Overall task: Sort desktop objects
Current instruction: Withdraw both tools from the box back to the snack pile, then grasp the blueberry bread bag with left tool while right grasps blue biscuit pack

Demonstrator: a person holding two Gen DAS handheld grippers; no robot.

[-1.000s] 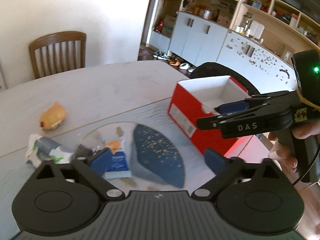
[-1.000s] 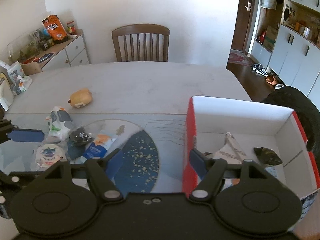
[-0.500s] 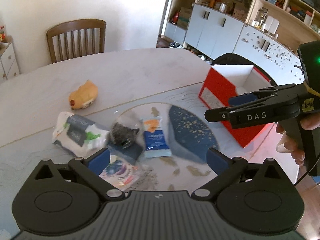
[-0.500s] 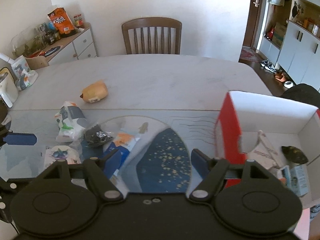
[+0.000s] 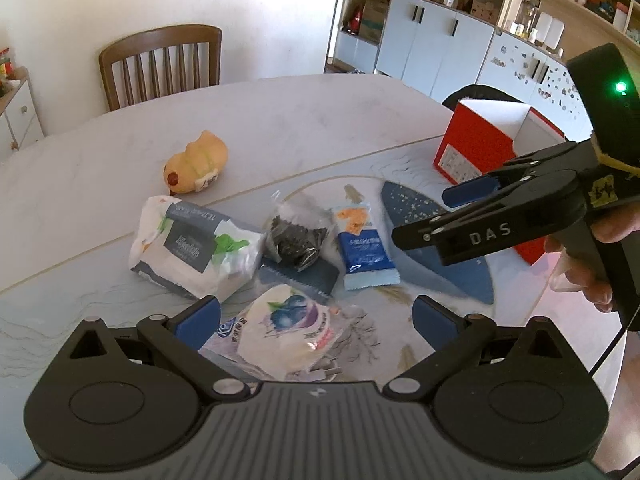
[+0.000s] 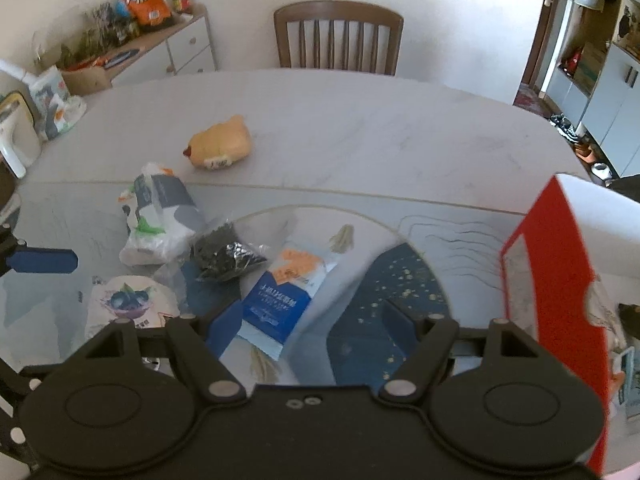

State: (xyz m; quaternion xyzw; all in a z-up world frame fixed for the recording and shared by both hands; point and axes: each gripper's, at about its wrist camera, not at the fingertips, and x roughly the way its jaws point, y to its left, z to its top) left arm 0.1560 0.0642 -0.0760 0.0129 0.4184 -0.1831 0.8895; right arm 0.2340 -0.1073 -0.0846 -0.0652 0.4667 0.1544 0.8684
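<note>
Two views, taken in turn; landmark for all places: the red cardboard box with white inside (image 5: 476, 148).

Left wrist view
- Left gripper (image 5: 316, 320): fingers apart, nothing between the pads; it hangs over the near end of the litter on the desk (image 5: 320, 120).
- Directly under its fingers: round white pouch with a blueberry picture (image 5: 286, 326), on the far side of the pile from the box.
- Beyond that pouch: clear bag of dark bits (image 5: 296, 236), white wipes pack with a grey label (image 5: 192, 248) further from the box, tan plush toy (image 5: 196, 162) furthest out on the desk.
- Blue and white sachet with an orange top (image 5: 364, 248): lying flat, nearest the box of the loose things, long axis running away from the camera.
- Right gripper (image 5: 440, 216): between the sachet and the box, fingers apart, held by a hand (image 5: 600, 256).

Right wrist view
- Right gripper (image 6: 312, 328): fingers apart, empty.
- Sachet (image 6: 284, 296): just ahead of the left-hand finger, long axis slanted toward the box at its far end.
- Box (image 6: 556, 264): close on the right, with things already inside.

Judgement
- Nearer hand for the sachet: the right; it likely needs a small shift away from the box and a roll to straddle the short width.
- Nearer hand for the blueberry pouch: the left.
</note>
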